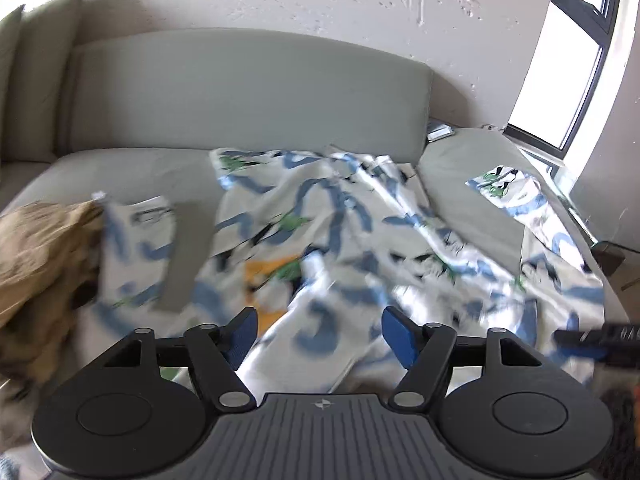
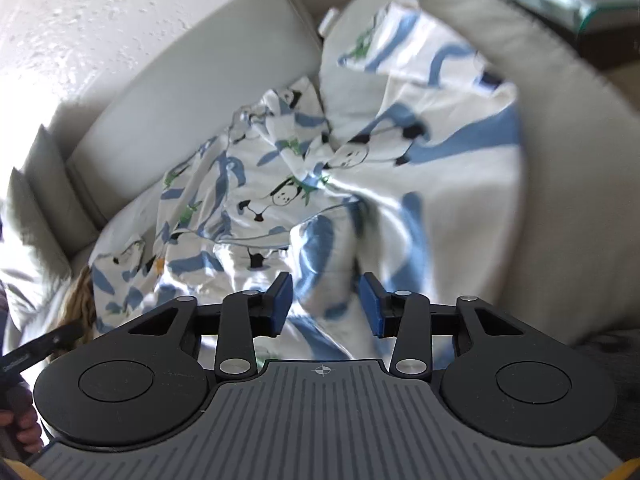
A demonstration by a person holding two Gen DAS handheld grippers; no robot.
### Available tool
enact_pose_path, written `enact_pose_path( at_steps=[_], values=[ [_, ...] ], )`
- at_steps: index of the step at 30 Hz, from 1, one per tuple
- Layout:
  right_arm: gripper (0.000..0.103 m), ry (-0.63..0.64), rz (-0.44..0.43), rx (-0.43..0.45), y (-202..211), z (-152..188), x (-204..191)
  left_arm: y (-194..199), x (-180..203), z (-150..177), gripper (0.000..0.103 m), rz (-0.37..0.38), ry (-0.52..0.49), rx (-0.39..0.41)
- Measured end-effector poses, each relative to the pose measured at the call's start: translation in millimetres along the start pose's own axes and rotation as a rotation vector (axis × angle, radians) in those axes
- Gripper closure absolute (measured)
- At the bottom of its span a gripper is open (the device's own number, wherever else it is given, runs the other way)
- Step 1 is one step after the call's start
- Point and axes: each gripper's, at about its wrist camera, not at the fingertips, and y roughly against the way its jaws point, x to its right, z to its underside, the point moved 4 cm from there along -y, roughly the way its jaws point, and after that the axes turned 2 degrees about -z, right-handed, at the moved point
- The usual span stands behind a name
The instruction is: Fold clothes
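- A printed garment [image 1: 340,232], white with blue strokes and small panda figures, was spread crumpled across the seat of a grey sofa [image 1: 248,88]; one end was draped up over the sofa's arm [image 1: 452,168] by the window [image 1: 568,64], the other lay beside a tan cloth [image 1: 36,240] at the far side.
- The left gripper [image 1: 318,330] was seen with its jaws apart above the cloth; nothing was pinched between its blue pads [image 1: 244,330].
- The right gripper [image 2: 326,306] was likewise seen parted, more narrowly; a ridge of fabric lay under the gap, yet no grip on it could be made out.
- The garment was judged not yet folded; no edge or corner had been laid flat.
- A double layer could be pinched if a jaw were closed on a crease rather than on a hem; a lopsided fold would follow.
- The draped end could drag or slip off the arm if only the seat end were lifted.
- The tan cloth could be caught together with the near edge, since the two were touching; much of the near cloth was blurred, so seams could not be picked out.
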Motion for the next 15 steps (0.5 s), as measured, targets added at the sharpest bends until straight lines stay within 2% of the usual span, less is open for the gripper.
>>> enact_pose_path(
  at_steps=[4, 9, 13, 14, 15],
  values=[
    [0.05, -0.052, -0.008, -0.024, -27.3, -2.1, 3.8, -46.0, 8.7, -11.6, 0.033, -0.032, -0.036, -0.071],
    [0.049, -0.09, 0.001, -0.025, -48.6, -3.3, 15.1, -84.9, 11.4, -20.2, 0.033, -0.046, -0.057, -0.108],
    [0.049, -0.089, -0.011, -0.028, -65.3, -7.7, 16.5, -110.2, 16.0, -24.0, 0.038, -0.078, -0.115, -0.141],
    [0.049, -0.071, -0.006, -0.023, -68.8, -10.0, 14.3, -115.4, 17.4, -24.0, 0.044, -0.089, -0.133, -0.15],
    [0.049, -0.048, 0.006, -0.015, -71.3, -11.7, 11.2, -119.7, 18.8, -23.9, 0.057, -0.098, -0.15, -0.156]
  ],
)
